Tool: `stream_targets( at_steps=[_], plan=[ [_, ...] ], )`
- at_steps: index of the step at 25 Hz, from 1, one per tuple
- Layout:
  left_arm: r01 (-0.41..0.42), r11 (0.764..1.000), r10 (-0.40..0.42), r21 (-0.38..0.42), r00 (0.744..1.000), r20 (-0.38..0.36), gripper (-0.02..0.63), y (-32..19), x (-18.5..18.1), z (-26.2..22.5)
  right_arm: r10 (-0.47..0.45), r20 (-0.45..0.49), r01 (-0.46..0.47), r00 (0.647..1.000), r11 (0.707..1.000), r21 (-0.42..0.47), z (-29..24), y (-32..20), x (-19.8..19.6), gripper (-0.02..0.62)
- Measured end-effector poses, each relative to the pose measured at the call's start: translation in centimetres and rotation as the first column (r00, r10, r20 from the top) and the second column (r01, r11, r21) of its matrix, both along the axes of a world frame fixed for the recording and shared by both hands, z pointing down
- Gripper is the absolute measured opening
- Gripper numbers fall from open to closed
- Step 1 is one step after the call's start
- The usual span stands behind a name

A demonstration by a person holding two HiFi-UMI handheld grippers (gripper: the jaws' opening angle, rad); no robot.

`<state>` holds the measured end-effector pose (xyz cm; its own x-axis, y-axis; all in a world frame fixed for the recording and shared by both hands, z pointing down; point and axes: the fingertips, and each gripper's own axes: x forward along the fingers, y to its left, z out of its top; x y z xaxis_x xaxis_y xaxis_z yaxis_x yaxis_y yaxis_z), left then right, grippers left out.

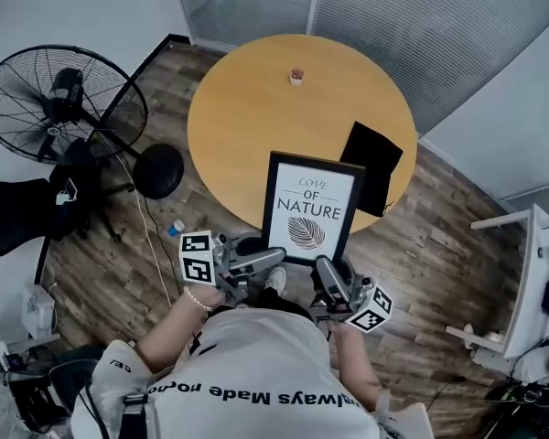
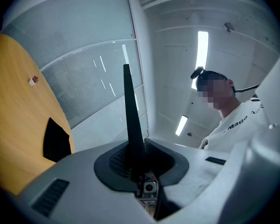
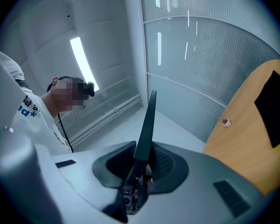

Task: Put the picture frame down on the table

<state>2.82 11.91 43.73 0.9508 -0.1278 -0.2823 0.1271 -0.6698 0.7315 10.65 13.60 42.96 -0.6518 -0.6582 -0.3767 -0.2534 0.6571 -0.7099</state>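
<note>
A black picture frame [image 1: 312,207] with a white print reading "LOVE OF NATURE" and a leaf is held upright above the near edge of the round wooden table [image 1: 247,108]. My left gripper [image 1: 267,259] is shut on its lower left corner and my right gripper [image 1: 322,268] is shut on its lower right edge. In the left gripper view the picture frame [image 2: 130,115] shows edge-on as a dark blade rising from the left gripper [image 2: 139,166]. The right gripper view shows the picture frame [image 3: 146,125] the same way, pinched in the right gripper [image 3: 141,163].
A black flat square object [image 1: 375,165] lies on the table's right edge. A small red and white thing [image 1: 296,77] sits at the far side. A floor fan [image 1: 59,99] and black chair [image 1: 37,204] stand at left, a white shelf [image 1: 522,282] at right.
</note>
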Motion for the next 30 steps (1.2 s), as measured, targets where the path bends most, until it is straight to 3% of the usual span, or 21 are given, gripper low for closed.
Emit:
stream_targets(
  at_steps=[21,30],
  plan=[
    [0.016,1.0,-0.016,0.011,1.0,0.021,0.069,-1.3,0.5,1.2,-0.022,-0.011,0.022,1.0,1.0,-0.009,1.2,-1.4,0.4,0.083],
    [0.007,1.0,-0.007,0.006,1.0,0.007,0.069,-9.3,-1.5,1.1,-0.011,-0.022,0.011,1.0,1.0,-0.014,1.0,-9.4,-1.6,0.083]
  ],
)
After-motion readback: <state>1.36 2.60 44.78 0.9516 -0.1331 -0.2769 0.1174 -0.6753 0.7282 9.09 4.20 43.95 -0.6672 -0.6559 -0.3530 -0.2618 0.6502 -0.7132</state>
